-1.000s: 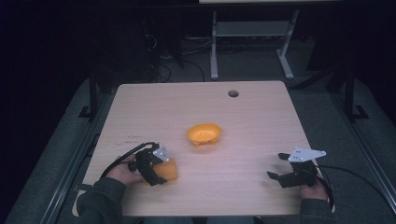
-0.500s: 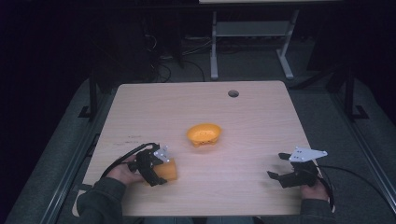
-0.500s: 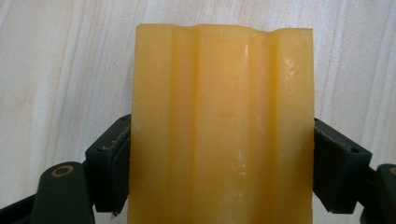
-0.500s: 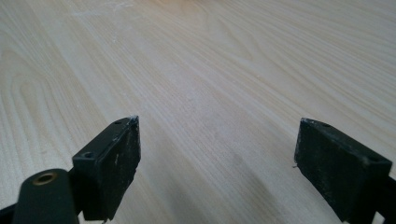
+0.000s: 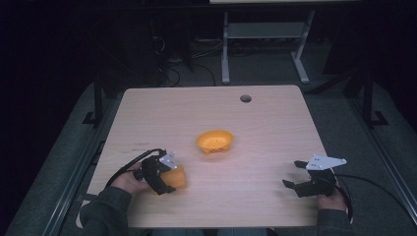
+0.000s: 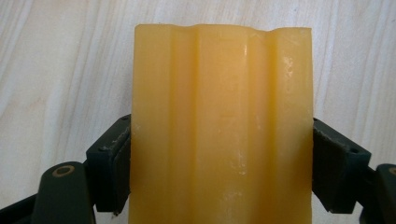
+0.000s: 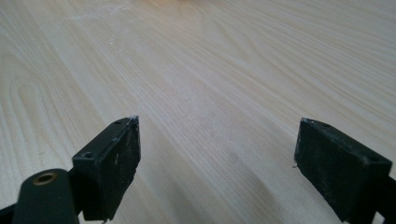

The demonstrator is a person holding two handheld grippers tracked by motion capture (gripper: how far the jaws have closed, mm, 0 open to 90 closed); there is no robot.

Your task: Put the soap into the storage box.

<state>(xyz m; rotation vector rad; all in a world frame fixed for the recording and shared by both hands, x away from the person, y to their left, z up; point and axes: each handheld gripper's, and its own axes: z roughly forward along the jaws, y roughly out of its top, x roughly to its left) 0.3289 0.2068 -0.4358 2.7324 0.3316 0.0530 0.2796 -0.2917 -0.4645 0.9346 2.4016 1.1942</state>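
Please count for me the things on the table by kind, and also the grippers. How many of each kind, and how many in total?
Orange bowl: 1
Orange ribbed block, clamped in the left gripper: 1
Grippers, the left one and the right gripper, which is open with nothing in it: 2
Total: 4

The high view looked forward and down from above the person's side, taking in the whole table (image 5: 275, 128) from well back. The left gripper view rode very close, peering along the left claw (image 6: 219, 163) straight down at the wood, with an orange block (image 6: 222, 126) right against the lens; the same block (image 5: 177, 178) appeared small from above. The right gripper view sat low behind the right claw (image 7: 217, 163), skimming forward across bare table planks.
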